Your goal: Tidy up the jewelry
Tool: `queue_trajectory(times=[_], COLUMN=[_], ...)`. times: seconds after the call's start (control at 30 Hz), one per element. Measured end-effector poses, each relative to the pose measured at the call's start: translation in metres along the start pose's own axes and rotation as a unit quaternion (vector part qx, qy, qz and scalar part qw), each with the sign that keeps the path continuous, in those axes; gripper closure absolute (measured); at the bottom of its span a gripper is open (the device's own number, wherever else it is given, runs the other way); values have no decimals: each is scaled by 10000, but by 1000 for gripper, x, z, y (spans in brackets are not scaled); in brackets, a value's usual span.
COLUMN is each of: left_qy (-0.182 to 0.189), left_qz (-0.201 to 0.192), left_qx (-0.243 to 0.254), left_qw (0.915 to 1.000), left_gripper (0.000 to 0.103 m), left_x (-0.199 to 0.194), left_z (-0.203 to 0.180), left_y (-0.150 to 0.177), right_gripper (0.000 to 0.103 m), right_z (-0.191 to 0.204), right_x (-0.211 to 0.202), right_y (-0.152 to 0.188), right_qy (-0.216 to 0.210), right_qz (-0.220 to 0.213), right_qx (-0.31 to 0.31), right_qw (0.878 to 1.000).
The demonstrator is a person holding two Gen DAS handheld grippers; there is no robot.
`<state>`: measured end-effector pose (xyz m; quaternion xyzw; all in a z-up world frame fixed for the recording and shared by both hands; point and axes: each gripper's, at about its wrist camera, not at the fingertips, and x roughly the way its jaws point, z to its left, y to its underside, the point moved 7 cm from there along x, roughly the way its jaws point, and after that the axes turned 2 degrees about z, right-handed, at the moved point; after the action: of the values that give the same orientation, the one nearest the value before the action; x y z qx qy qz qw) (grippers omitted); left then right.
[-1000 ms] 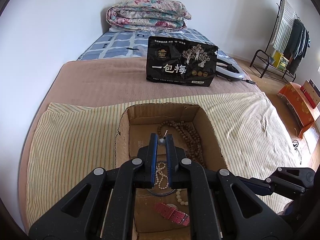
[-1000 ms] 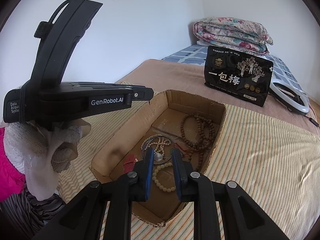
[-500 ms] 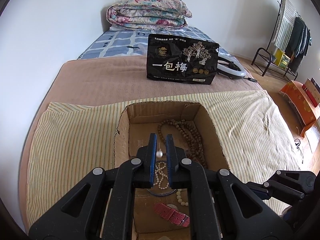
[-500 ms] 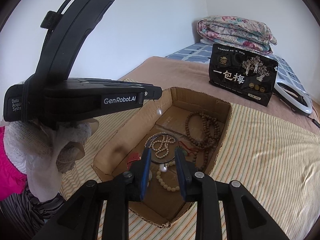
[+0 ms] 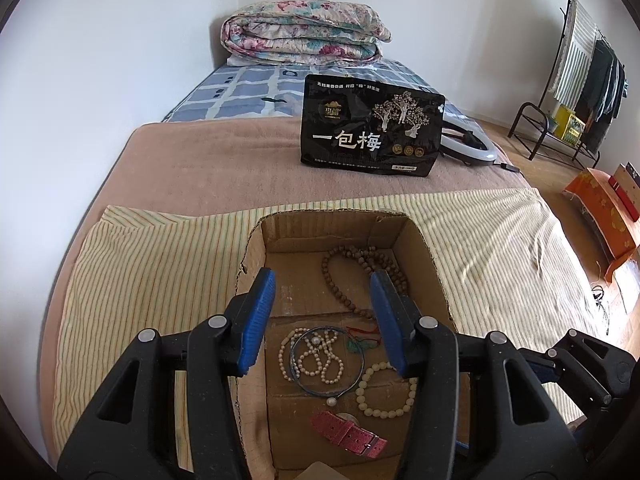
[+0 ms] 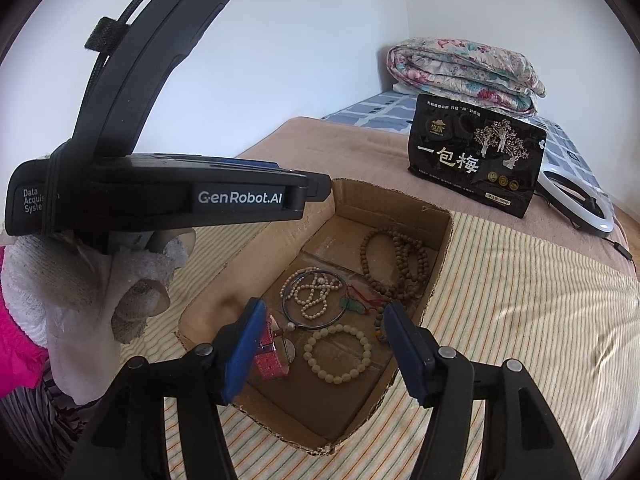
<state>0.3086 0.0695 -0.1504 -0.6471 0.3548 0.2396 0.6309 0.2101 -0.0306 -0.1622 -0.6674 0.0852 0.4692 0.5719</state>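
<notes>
Both my tools hang over the cardboard box (image 5: 424,240), which sits on the striped cloth (image 5: 140,272) on the bed. My left gripper (image 5: 322,300) is spread wide, nothing between its blue pads. My right gripper (image 6: 320,328) is spread just as wide, empty too. Inside the box: the brown bead necklace (image 5: 360,264) at the far right, the pearl strand (image 5: 316,354) coiled inside a thin blue wire hoop (image 5: 356,380) in the middle, the cream bead bracelet (image 5: 382,392) near right, the pink watch strap (image 5: 348,434) nearest me.
</notes>
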Motion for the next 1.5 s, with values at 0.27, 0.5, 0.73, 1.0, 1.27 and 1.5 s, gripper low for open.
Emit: queue_trajectory(times=[0.27, 0.5, 0.73, 1.0, 1.27, 1.5], left_qy=[-17, -29, -68, -111, -162, -101], left_qz=[-33, -27, -151, -286, -518, -638], left_qx=[-55, -46, -107, -200, -226, -298], left_qw=[10000, 10000, 9998, 9993, 9983, 9975], left_gripper=[47, 45, 38, 37, 30, 25], left_x=[0, 0, -7, -23, -52, -79], left_z=[1, 1, 3, 2, 0, -12], left_y=[0, -1, -6, -8, -8, 2], right_gripper=[21, 11, 8, 8, 8, 7], right_z=[-3, -7, -13, -16, -25, -39], right_x=[-1, -5, -13, -25, -43, -62], right_y=[0, 0, 1, 2, 3, 7], right_qy=[162, 347, 473, 567, 731, 926], right_qz=[-15, -65, -118, -212, -338, -451], right_qx=[18, -4, 30, 16, 92, 216], right_qw=[9999, 9994, 9988, 9982, 9967, 9944])
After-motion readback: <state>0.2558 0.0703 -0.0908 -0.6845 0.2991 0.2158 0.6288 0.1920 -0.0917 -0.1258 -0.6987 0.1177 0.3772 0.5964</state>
